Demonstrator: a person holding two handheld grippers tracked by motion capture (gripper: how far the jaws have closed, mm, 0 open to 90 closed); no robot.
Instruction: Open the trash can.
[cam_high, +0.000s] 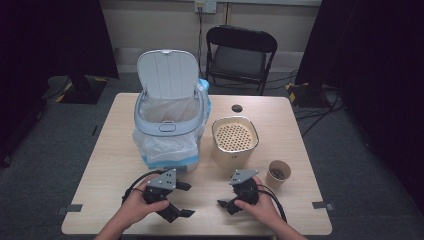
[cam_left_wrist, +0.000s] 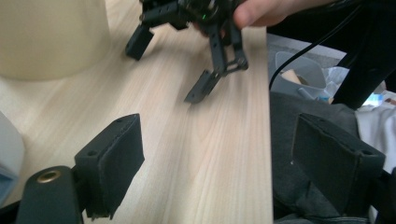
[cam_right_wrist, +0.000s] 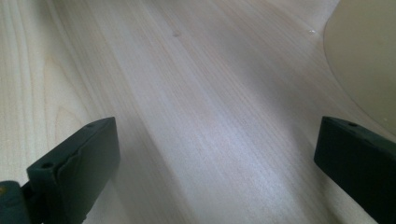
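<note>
Grey carpet and dark curtains frame a pale wood-grain table (cam_high: 115, 165) at the centre of the high view, with a black folding chair (cam_high: 240, 56) against the back wall in the upper middle of the frame. On the tabletop, left of centre, stands a grey-rimmed waste bin (cam_high: 170, 127) lined with a crinkled translucent plastic bag, its ribbed white lid (cam_high: 167, 74) tipped upright. Just to its right sits a cream, rounded-square container (cam_high: 234, 141) whose top is a perforated plate of small round holes. A small brown paper cup (cam_high: 278, 172) stands near it at the lower right, apart from the container.

At the bottom of the frame, two hands hold black two-jaw tools above bare wood. The left gripper (cam_high: 180, 199) has its blocky, matte jaws spread wide with nothing between them; its own view shows the same rubbery pads (cam_left_wrist: 112, 163) well apart, one over smooth grain and the other past the table edge over dark fabric. The right gripper (cam_high: 226, 199), topped by a grey three-cornered plate, is also spread and empty; in the left gripper view it appears at the upper middle (cam_left_wrist: 170, 70). The right gripper view shows its jaws far apart over streaked, satin-smooth wood, with the cream container's curved wall (cam_right_wrist: 366, 60) at the upper right.
</note>
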